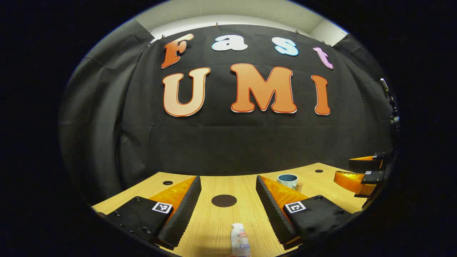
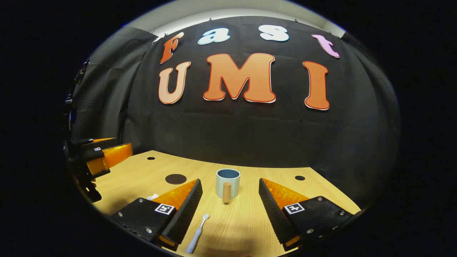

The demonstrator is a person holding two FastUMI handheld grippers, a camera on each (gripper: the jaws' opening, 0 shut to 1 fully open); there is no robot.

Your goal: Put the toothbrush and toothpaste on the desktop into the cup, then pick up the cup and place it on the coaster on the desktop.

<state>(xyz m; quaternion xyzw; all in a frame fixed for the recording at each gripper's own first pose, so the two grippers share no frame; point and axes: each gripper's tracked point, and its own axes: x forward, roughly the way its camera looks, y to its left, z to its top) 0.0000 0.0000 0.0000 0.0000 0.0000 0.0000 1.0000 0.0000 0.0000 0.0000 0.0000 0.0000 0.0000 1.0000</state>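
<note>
The pale wooden surface (image 2: 246, 221) carried a cup (image 2: 227, 183) standing upright, a toothbrush (image 2: 197, 235) lying flat in front of it, a toothpaste tube (image 1: 240, 242), and a dark round coaster (image 1: 224, 200).

Desk (image 2: 246, 221): pale wood grain under my tongs. Cup (image 2: 227, 184): pale blue-grey outside, darker blue inside, tan wooden handle. Coaster (image 1: 224, 200): dark brown round. Toothbrush (image 2: 197, 235): white. Toothpaste (image 1: 240, 242): white tube with pinkish print.
</note>
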